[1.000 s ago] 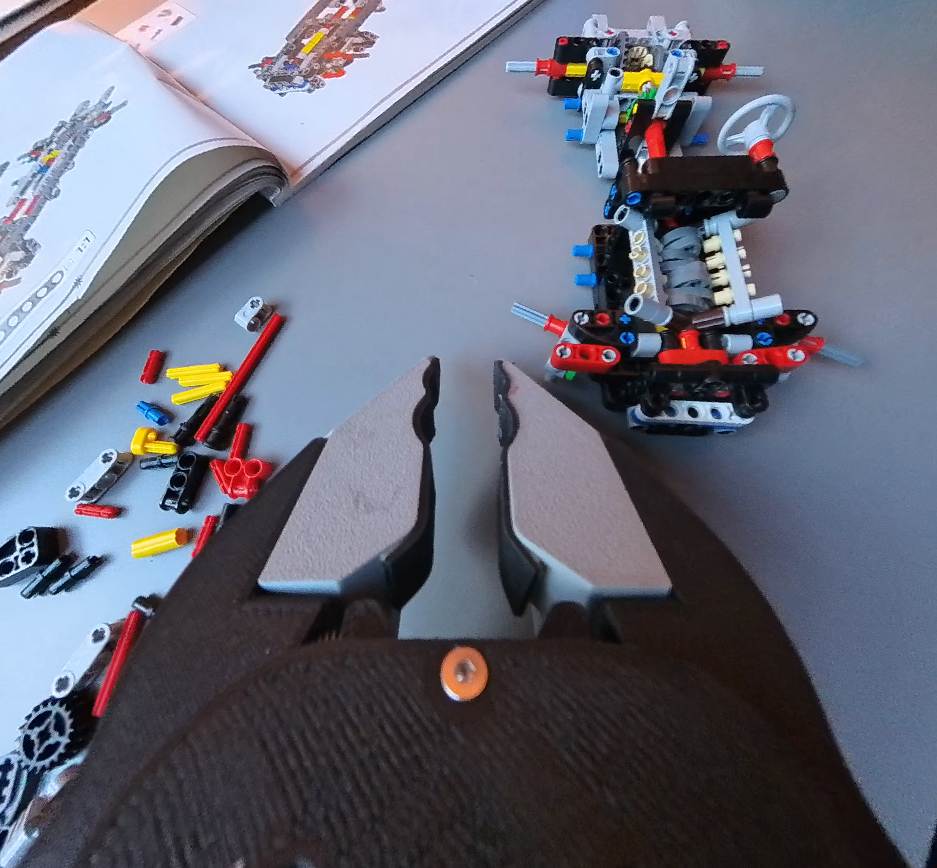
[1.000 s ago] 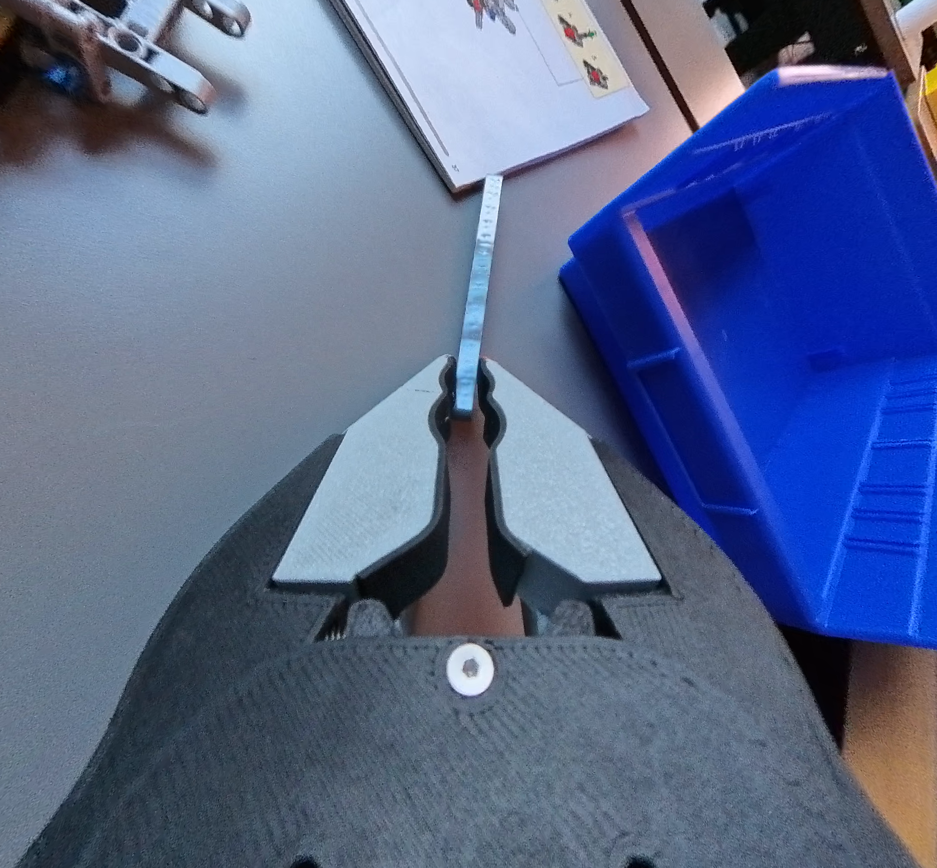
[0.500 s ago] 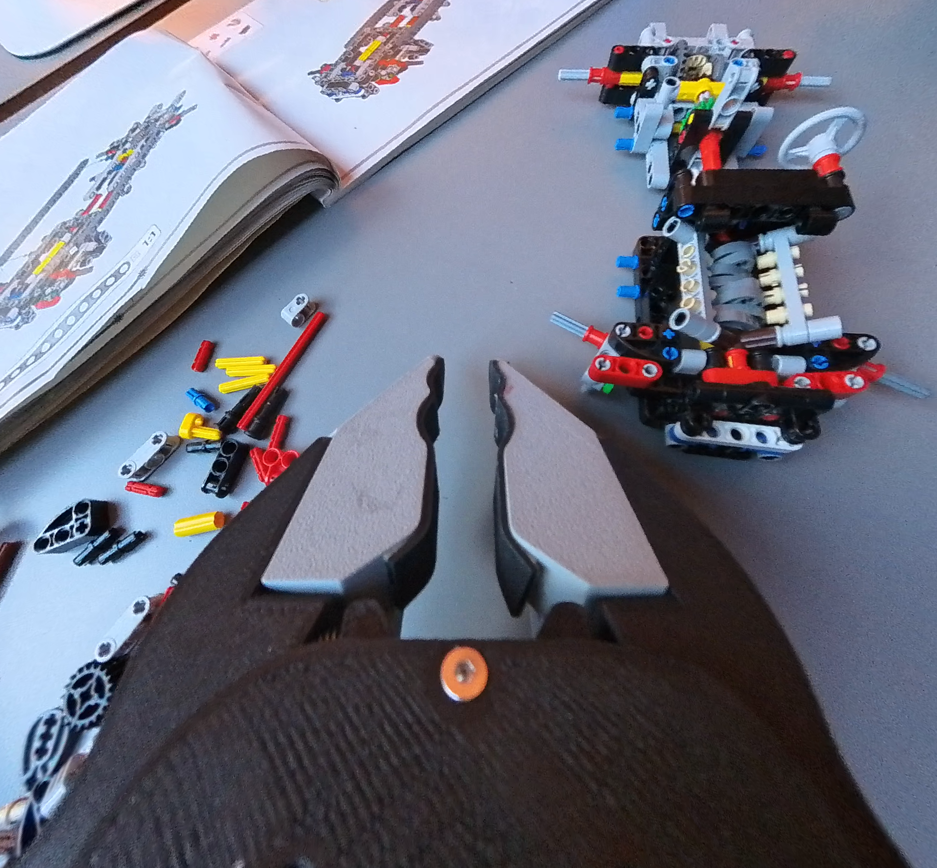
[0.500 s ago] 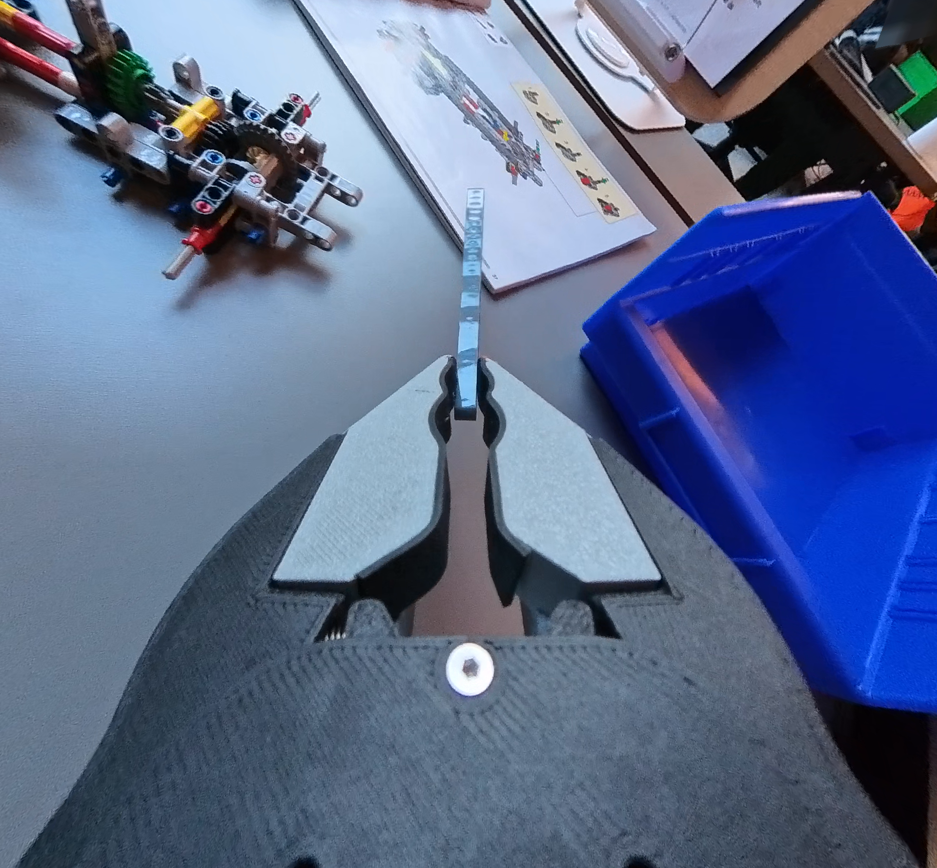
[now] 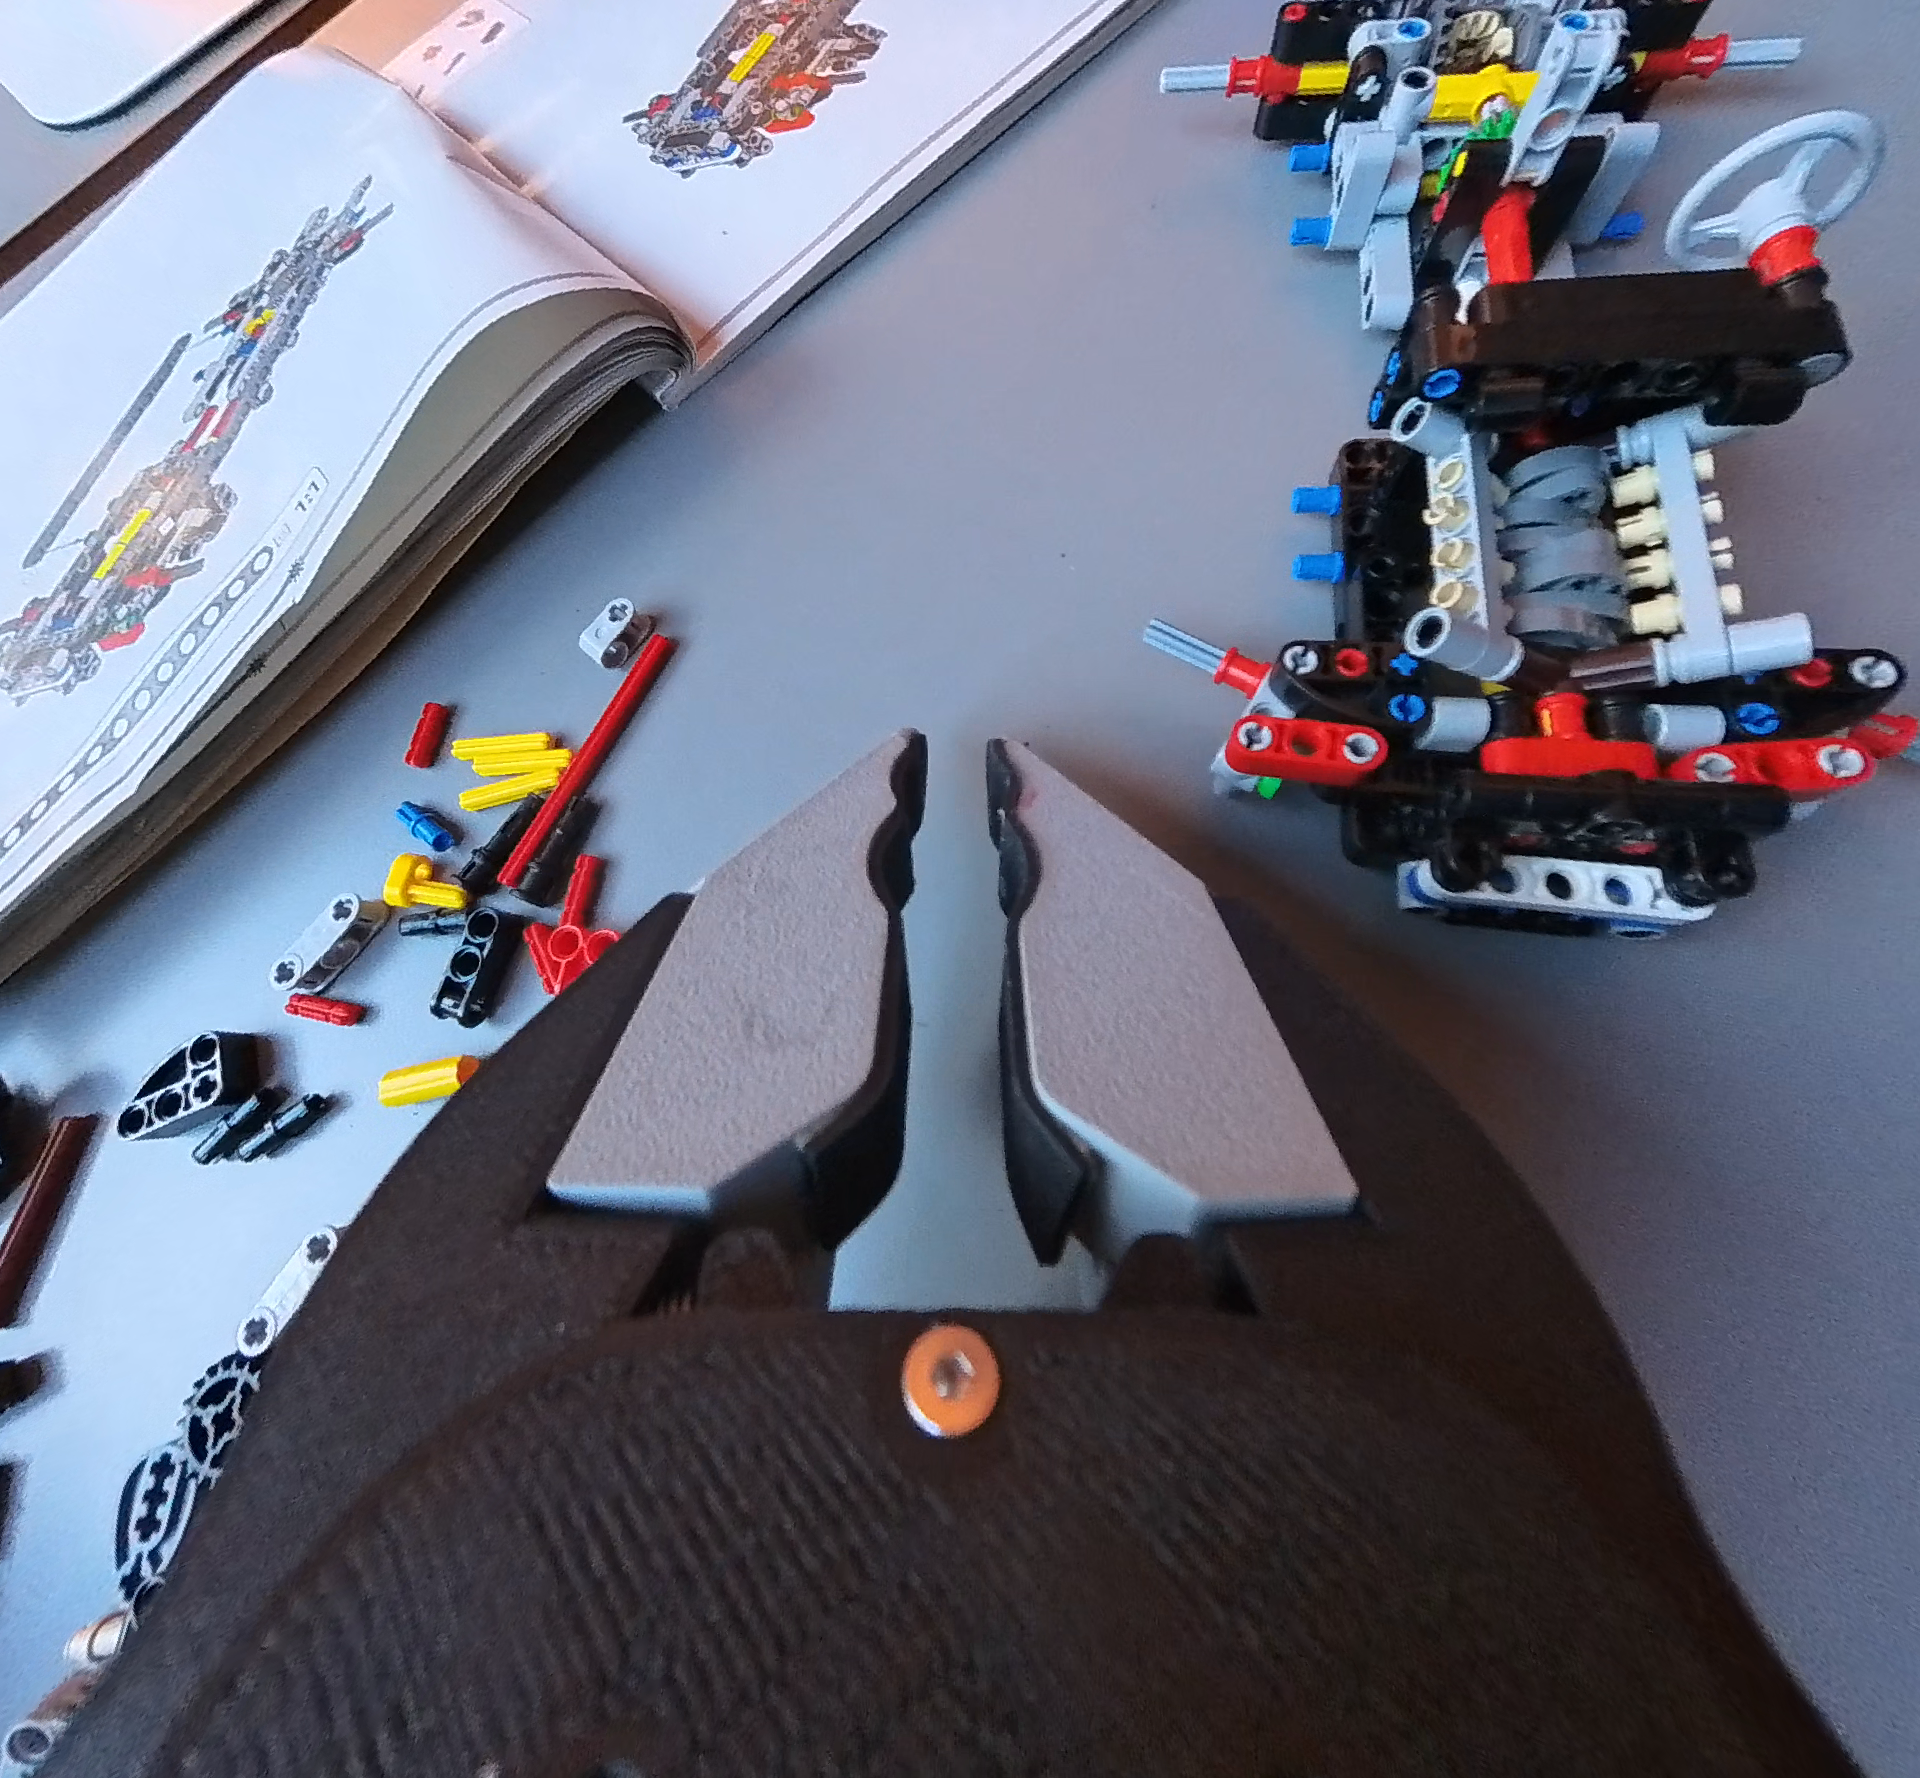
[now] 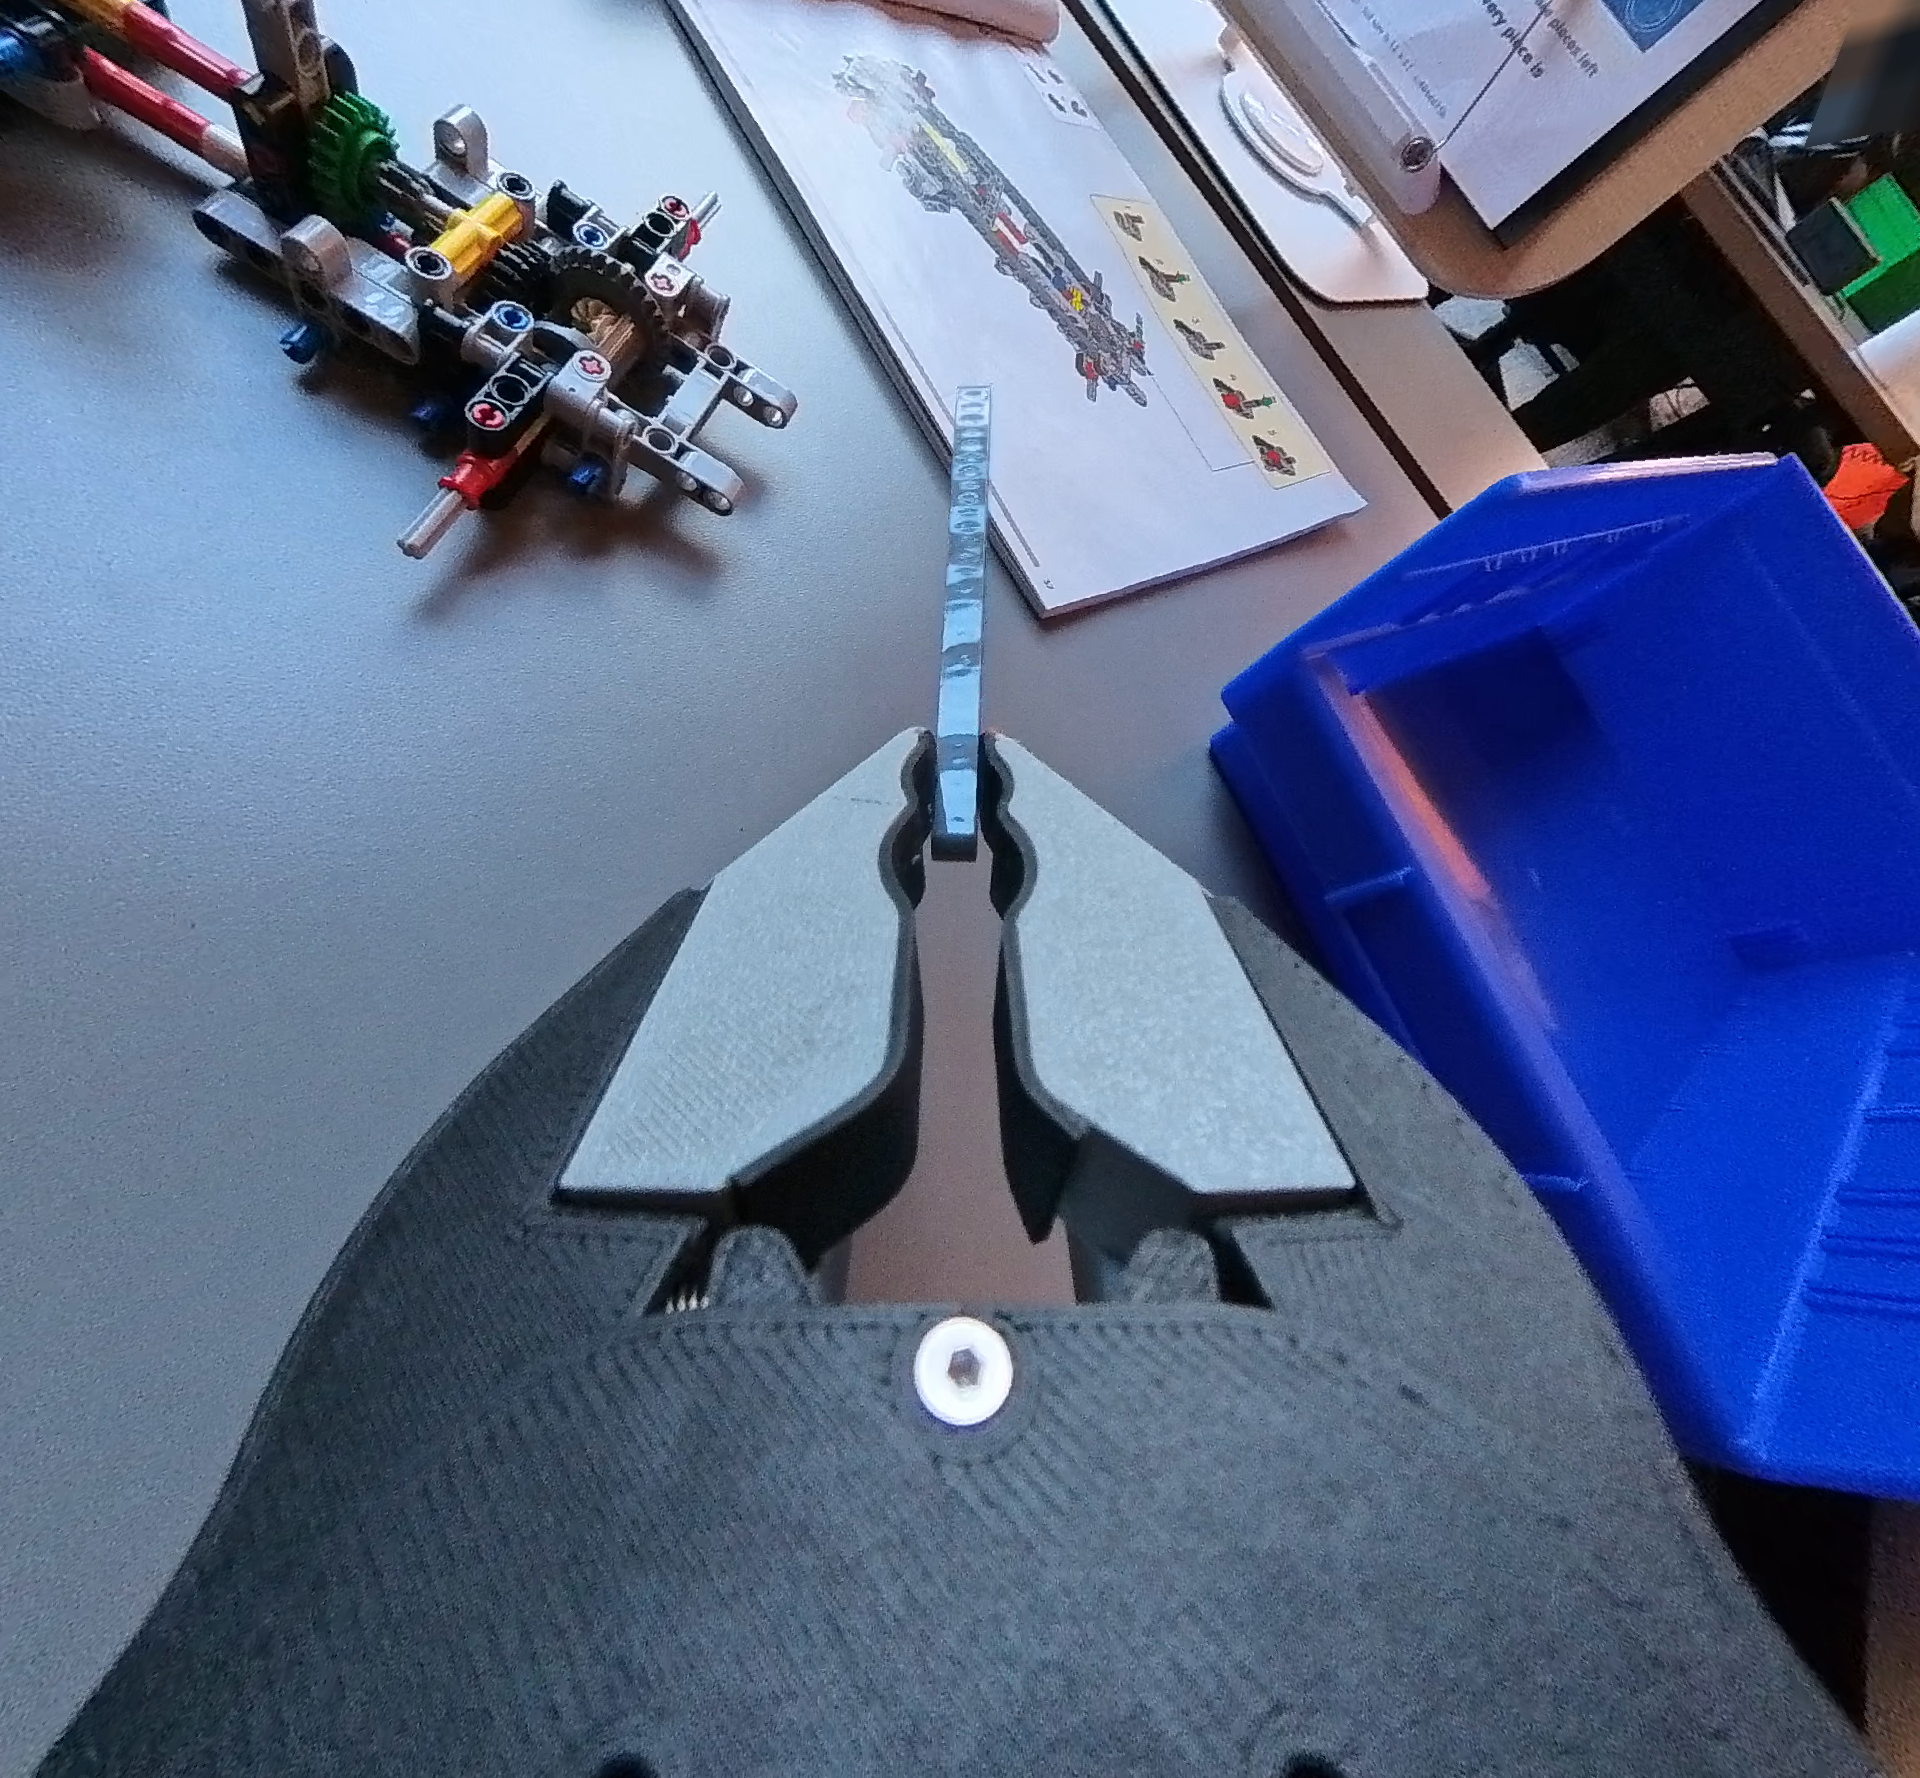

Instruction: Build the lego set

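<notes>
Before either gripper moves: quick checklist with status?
1. Right gripper clamped on the long grey beam: ok.
2. Beam clear of the blue bin: ok.
3. Beam's far end clear of the manual beneath: cannot tell.
4. Left gripper empty, jaws slightly apart: ok.
5. Left gripper clear of the car frame: ok.
6. Loose pieces away from the left jaws: not ok, they lie close beside.

Blue bin [image 6: 1621,949], grey table [image 5: 987,440], red axle [image 5: 587,757], yellow pins [image 5: 509,762]
</notes>
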`<state>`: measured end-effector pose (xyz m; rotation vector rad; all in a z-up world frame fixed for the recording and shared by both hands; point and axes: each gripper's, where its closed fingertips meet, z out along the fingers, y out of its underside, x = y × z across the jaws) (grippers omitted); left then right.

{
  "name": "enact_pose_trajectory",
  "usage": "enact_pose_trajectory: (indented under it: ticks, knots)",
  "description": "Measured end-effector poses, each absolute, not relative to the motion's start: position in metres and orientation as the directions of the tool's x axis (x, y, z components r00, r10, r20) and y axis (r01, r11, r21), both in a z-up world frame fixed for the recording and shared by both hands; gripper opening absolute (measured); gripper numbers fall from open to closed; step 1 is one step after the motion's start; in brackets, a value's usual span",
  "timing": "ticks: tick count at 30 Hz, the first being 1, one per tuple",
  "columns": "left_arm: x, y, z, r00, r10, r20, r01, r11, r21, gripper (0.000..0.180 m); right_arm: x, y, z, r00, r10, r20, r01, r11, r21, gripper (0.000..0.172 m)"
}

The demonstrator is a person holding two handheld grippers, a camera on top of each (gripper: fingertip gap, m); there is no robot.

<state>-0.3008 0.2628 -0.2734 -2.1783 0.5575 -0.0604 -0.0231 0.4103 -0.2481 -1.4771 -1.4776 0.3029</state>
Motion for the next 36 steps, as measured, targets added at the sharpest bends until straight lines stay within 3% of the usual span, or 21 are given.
enact_pose_trajectory:
  ticks: [36]
  knots:
    - [-0.3,0.263,-0.272,0.901,-0.423,-0.091,-0.33,-0.537,-0.776,0.008,-0.026,0.41,-0.256,0.202,0.872,0.446,0.645,0.225,-0.731,0.005]
